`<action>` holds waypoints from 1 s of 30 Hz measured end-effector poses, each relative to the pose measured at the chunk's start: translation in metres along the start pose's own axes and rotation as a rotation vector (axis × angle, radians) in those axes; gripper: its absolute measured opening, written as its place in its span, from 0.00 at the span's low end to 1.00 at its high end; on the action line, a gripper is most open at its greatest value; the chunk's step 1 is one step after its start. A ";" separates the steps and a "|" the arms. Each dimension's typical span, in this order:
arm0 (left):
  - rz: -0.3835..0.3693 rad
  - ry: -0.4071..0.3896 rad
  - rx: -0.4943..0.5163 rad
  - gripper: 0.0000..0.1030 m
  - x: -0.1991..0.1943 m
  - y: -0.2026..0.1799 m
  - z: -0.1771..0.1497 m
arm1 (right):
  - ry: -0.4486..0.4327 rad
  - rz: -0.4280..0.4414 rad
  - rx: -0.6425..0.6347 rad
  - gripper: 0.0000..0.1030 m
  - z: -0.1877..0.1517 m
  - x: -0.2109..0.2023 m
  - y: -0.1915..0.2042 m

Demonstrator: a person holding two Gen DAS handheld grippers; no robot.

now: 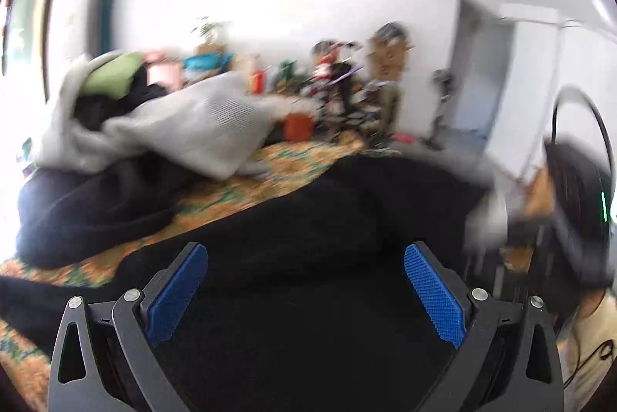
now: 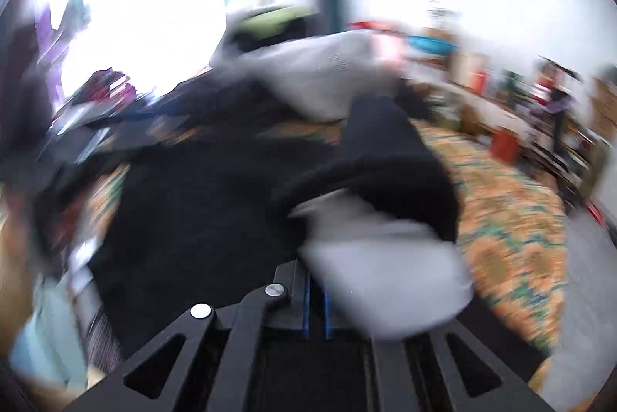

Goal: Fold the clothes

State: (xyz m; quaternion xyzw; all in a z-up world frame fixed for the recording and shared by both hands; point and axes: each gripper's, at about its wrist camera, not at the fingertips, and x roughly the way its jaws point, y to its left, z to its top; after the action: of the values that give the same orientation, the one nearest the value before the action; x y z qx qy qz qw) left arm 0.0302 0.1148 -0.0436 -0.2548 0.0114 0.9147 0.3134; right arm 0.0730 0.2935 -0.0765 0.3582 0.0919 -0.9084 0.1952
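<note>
A black garment [image 1: 308, 211] lies spread over a bed with an orange-green patterned cover [image 1: 270, 169]. My left gripper [image 1: 304, 252] hangs open just above it, its blue pads wide apart with nothing between them. In the right wrist view my right gripper [image 2: 314, 269] is shut on a pale grey part [image 2: 385, 269] of the black garment [image 2: 193, 204], which folds up over its right finger. From the left wrist view, the right gripper's blurred dark body [image 1: 574, 211] is at the right edge. Both views are motion-blurred.
A heap of clothes sits at the back left: a light grey garment [image 1: 200, 126], a green one [image 1: 112, 73] and a dark navy one [image 1: 85, 211]. Beyond the bed are cluttered shelves, an orange box [image 1: 299, 126] and a doorway [image 1: 482, 80]. A bright window [image 2: 135, 7] lies behind the heap.
</note>
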 end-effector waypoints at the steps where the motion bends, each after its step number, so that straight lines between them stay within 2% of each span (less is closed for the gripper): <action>1: -0.011 -0.012 0.007 0.98 -0.002 -0.005 -0.001 | 0.032 0.020 -0.015 0.06 -0.012 0.003 0.011; 3: -0.024 -0.007 0.013 0.98 0.001 -0.013 -0.001 | 0.097 0.046 -0.035 0.06 -0.035 0.010 0.028; 5: -0.023 0.013 0.021 0.98 0.006 -0.021 -0.001 | 0.105 0.041 -0.053 0.08 -0.050 0.011 0.037; 8: 0.074 0.084 0.053 0.98 0.028 -0.032 -0.003 | 0.106 0.038 -0.039 0.16 -0.054 0.000 0.037; 9: 0.108 0.114 0.072 0.96 0.037 -0.035 -0.007 | 0.107 0.036 -0.034 0.23 -0.056 -0.004 0.037; 10: 0.134 0.143 0.092 0.91 0.044 -0.036 -0.012 | 0.107 0.028 -0.023 0.28 -0.057 -0.007 0.035; 11: 0.155 0.173 0.109 0.89 0.051 -0.035 -0.018 | 0.104 0.011 -0.001 0.39 -0.057 -0.012 0.030; 13: 0.182 0.227 0.131 0.69 0.061 -0.030 -0.029 | 0.088 -0.003 0.042 0.52 -0.056 -0.023 0.017; 15: 0.184 0.270 0.132 0.63 0.066 -0.022 -0.039 | 0.065 0.011 0.100 0.59 -0.054 -0.034 0.002; 17: 0.160 0.281 0.103 0.63 0.066 -0.013 -0.040 | 0.031 0.038 0.154 0.59 -0.049 -0.045 -0.011; 19: 0.114 0.262 0.030 0.63 0.058 0.000 -0.034 | -0.008 0.060 0.205 0.62 -0.042 -0.055 -0.023; 21: 0.075 0.215 -0.052 0.64 0.046 0.011 -0.023 | -0.049 0.043 0.248 0.65 -0.037 -0.061 -0.031; 23: 0.061 0.154 -0.124 0.70 0.034 0.018 -0.006 | -0.061 0.000 0.263 0.65 -0.032 -0.058 -0.032; 24: 0.067 0.134 -0.148 0.78 0.033 0.017 0.003 | -0.061 -0.027 0.263 0.65 -0.029 -0.055 -0.032; 25: 0.073 0.128 -0.162 0.78 0.035 0.014 0.011 | -0.059 -0.052 0.262 0.65 -0.027 -0.051 -0.031; 27: 0.073 0.158 -0.155 0.78 0.049 0.000 0.025 | -0.046 -0.089 0.254 0.65 -0.026 -0.042 -0.029; 30: 0.073 0.240 -0.081 0.78 0.083 -0.030 0.033 | -0.033 -0.110 0.240 0.64 -0.025 -0.027 -0.026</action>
State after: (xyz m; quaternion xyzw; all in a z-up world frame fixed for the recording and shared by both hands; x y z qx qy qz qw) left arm -0.0235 0.1923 -0.0503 -0.3742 0.0211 0.8881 0.2660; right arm 0.0956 0.3331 -0.0755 0.3586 -0.0010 -0.9279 0.1023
